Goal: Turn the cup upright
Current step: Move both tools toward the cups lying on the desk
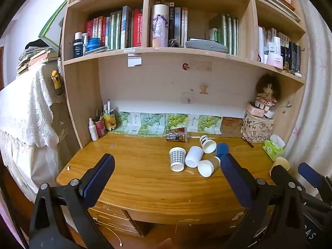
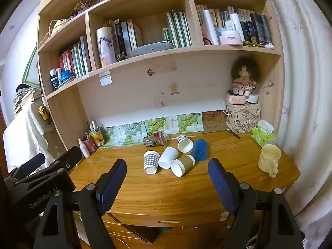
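Several paper cups lie tipped over in a cluster on the wooden desk (image 1: 134, 178). They are a grey checked cup (image 1: 177, 158) (image 2: 151, 161), a plain white cup (image 1: 194, 156) (image 2: 168, 157), a brown-sleeved cup (image 1: 208, 166) (image 2: 182, 165), a black-and-white patterned cup (image 1: 207, 144) (image 2: 185, 143), a blue cup (image 1: 222, 148) (image 2: 199, 149) and a dark printed cup (image 1: 176, 136) (image 2: 155, 139) behind. My left gripper (image 1: 167, 161) (image 2: 53, 157) hovers open at the desk's front edge, well short of the cups. My right gripper (image 2: 167, 164) (image 1: 292, 172) is open beside it, with nothing between its fingers.
A yellow mug (image 2: 269, 158) (image 1: 281, 162) stands upright at the desk's right end, near a green tissue pack (image 2: 262, 136). A patterned box with a doll (image 2: 243, 120) fills the back right corner; bottles and pen holders (image 1: 101, 124) crowd the back left. Bookshelves hang overhead.
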`<action>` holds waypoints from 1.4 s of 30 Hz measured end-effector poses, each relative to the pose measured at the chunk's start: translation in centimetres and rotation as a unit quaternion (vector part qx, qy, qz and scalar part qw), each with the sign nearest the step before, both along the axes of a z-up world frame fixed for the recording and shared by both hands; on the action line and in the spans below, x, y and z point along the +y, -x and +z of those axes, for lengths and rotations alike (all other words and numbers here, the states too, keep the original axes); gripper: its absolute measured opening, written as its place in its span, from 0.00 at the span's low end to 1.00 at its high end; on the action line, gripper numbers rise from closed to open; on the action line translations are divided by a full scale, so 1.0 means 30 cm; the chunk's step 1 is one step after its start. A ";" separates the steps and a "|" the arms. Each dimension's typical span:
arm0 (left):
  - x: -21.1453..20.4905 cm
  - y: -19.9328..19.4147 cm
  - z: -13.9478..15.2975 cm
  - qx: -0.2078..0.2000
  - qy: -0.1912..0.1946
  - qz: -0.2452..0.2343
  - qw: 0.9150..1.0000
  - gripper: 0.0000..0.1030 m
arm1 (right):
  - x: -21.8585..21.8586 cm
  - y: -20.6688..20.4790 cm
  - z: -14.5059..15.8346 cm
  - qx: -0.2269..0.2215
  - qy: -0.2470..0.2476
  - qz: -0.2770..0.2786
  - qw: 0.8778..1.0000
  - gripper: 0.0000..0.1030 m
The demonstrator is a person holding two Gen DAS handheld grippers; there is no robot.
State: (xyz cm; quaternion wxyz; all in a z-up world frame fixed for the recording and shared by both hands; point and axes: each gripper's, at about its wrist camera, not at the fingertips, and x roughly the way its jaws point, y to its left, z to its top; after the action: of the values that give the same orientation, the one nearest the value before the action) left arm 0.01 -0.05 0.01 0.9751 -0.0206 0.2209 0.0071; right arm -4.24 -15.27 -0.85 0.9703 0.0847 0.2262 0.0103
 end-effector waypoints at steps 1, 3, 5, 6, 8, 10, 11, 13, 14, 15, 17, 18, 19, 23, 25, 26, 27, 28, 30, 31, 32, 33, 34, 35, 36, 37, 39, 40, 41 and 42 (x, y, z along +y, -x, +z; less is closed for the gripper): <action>-0.001 0.000 0.000 -0.001 -0.003 0.001 1.000 0.99 | 0.003 0.000 0.000 0.002 0.002 -0.001 1.000 0.79; 0.000 0.000 -0.001 -0.001 -0.004 0.003 1.000 0.99 | 0.008 -0.002 0.001 0.002 0.004 -0.001 1.000 0.79; 0.009 -0.003 -0.005 -0.001 -0.002 0.003 1.000 0.99 | 0.013 -0.002 0.001 0.001 0.005 0.000 1.000 0.79; 0.002 -0.002 -0.006 -0.001 -0.006 0.003 1.000 0.99 | 0.015 -0.002 0.000 0.001 0.004 0.001 1.000 0.79; 0.007 -0.006 -0.010 -0.001 -0.004 0.000 1.000 0.99 | 0.012 -0.011 0.000 0.003 0.003 0.003 1.000 0.79; 0.015 -0.017 -0.011 -0.001 -0.002 -0.003 1.000 0.99 | 0.026 -0.010 0.002 0.003 0.005 0.003 1.000 0.79; 0.018 -0.021 -0.012 -0.001 -0.002 -0.005 1.000 0.99 | 0.025 -0.009 0.002 0.002 0.005 0.002 1.000 0.79; 0.019 -0.020 -0.007 -0.002 0.000 -0.007 1.000 0.99 | 0.022 -0.006 -0.003 0.001 0.008 0.003 1.000 0.79; 0.023 -0.023 -0.004 -0.003 0.001 -0.007 1.000 0.99 | 0.020 -0.007 -0.004 0.002 0.009 0.003 1.000 0.79; 0.027 -0.023 -0.003 -0.005 0.002 -0.006 1.000 0.99 | 0.017 -0.010 -0.004 0.003 0.009 0.003 1.000 0.79; 0.033 -0.023 -0.001 -0.005 0.005 -0.007 1.000 0.99 | 0.030 -0.021 0.008 0.003 0.015 0.006 1.000 0.79; 0.038 -0.026 0.000 -0.004 0.007 -0.009 1.000 0.99 | 0.034 -0.024 0.010 0.004 0.015 0.007 1.000 0.79; 0.042 -0.028 0.001 -0.002 0.008 -0.009 1.000 0.99 | 0.038 -0.023 0.007 0.004 0.015 0.009 1.000 0.79; 0.054 -0.035 0.004 0.001 0.009 -0.009 1.000 0.99 | 0.049 -0.025 0.007 0.006 0.015 0.010 1.000 0.79; 0.064 -0.038 0.002 0.004 0.011 -0.009 1.000 0.99 | 0.053 -0.025 0.006 0.007 0.013 0.007 1.000 0.79; 0.075 -0.042 0.002 0.006 0.013 -0.009 1.000 0.99 | 0.058 -0.025 0.007 0.008 0.013 0.007 1.000 0.79; 0.084 -0.044 0.002 0.008 0.015 -0.010 1.000 0.99 | 0.063 -0.027 0.008 0.010 0.013 0.006 1.000 0.79; 0.092 -0.046 0.002 0.010 0.016 -0.010 1.000 0.99 | 0.067 -0.027 0.007 0.011 0.013 0.006 1.000 0.79; 0.105 -0.048 0.000 0.013 0.017 -0.012 1.000 0.99 | 0.082 -0.028 0.006 0.014 0.012 0.002 1.000 0.79; 0.111 -0.049 0.000 0.014 0.016 -0.014 1.000 0.99 | 0.087 -0.028 0.006 0.015 0.011 0.002 1.000 0.79; 0.116 -0.052 0.001 0.016 0.016 -0.014 1.000 0.99 | 0.093 -0.028 0.005 0.016 0.009 0.001 1.000 0.79; 0.120 -0.054 0.000 0.019 0.016 -0.015 1.000 0.99 | 0.097 -0.029 0.006 0.018 0.008 0.000 1.000 0.79; 0.126 -0.055 -0.002 0.022 0.017 -0.017 0.999 0.99 | 0.106 -0.030 0.004 0.020 0.006 -0.001 1.000 0.79; 0.133 -0.057 -0.005 0.025 0.018 -0.019 0.999 0.99 | 0.109 -0.031 0.004 0.022 0.005 -0.002 1.000 0.79; 0.137 -0.059 -0.007 0.028 0.018 -0.020 0.999 0.99 | 0.117 -0.031 0.002 0.023 0.004 -0.002 1.000 0.79; 0.143 -0.062 -0.009 0.031 0.019 -0.021 0.999 0.99 | 0.122 -0.030 0.002 0.024 0.004 -0.003 1.000 0.79; 0.155 -0.067 -0.014 0.036 0.022 -0.025 0.999 0.99 | 0.139 -0.027 -0.003 0.027 0.004 -0.006 1.000 0.79; 0.161 -0.070 -0.017 0.039 0.024 -0.028 0.999 0.99 | 0.145 -0.027 -0.005 0.028 0.004 -0.007 1.000 0.79; 0.165 -0.072 -0.020 0.041 0.025 -0.030 0.998 0.99 | 0.151 -0.027 -0.006 0.030 0.003 -0.007 1.000 0.79; 0.170 -0.074 -0.022 0.044 0.025 -0.031 0.998 0.99 | 0.155 -0.028 -0.007 0.032 0.003 -0.009 0.999 0.79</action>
State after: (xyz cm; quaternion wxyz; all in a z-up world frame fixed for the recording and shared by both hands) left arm 2.22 5.04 -0.65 0.9634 -0.0378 0.2637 -0.0283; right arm -3.40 -10.62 -1.08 0.9629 0.0844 0.2564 -0.0013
